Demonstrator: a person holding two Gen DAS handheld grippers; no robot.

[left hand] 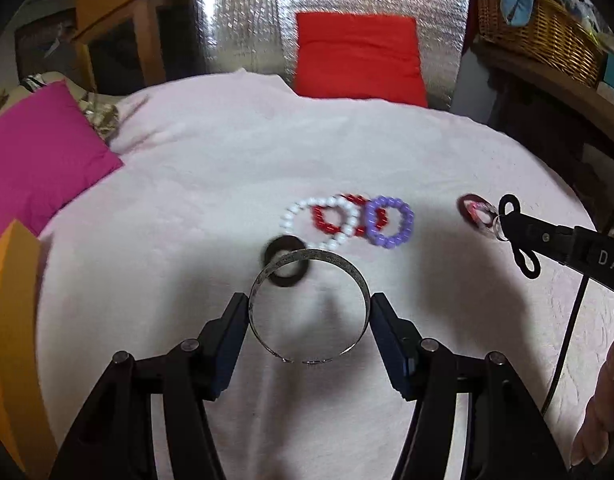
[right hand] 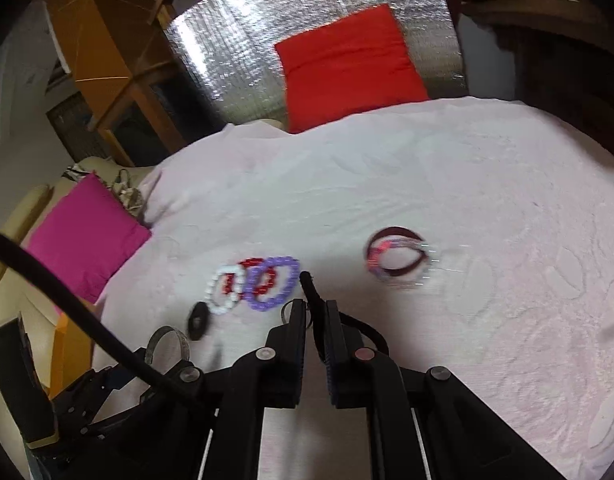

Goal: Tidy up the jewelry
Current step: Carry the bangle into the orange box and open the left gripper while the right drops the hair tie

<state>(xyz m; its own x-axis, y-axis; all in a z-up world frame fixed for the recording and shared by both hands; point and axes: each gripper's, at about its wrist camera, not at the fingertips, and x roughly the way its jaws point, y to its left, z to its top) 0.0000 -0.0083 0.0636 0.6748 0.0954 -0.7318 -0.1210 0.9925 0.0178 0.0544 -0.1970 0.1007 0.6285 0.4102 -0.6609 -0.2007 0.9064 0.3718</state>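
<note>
Bracelets (left hand: 349,220), pink cloth (left hand: 227,160), red cushion (left hand: 357,56)

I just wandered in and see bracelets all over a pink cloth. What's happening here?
A person is sorting jewelry with two hand-held tongs. The left tongs grip a silver metal bangle by its sides, above the pink cloth. The right tongs are shut on a thin black looped piece. White, red and purple bead bracelets lie overlapping on the cloth, with a black ring beside them.
</note>
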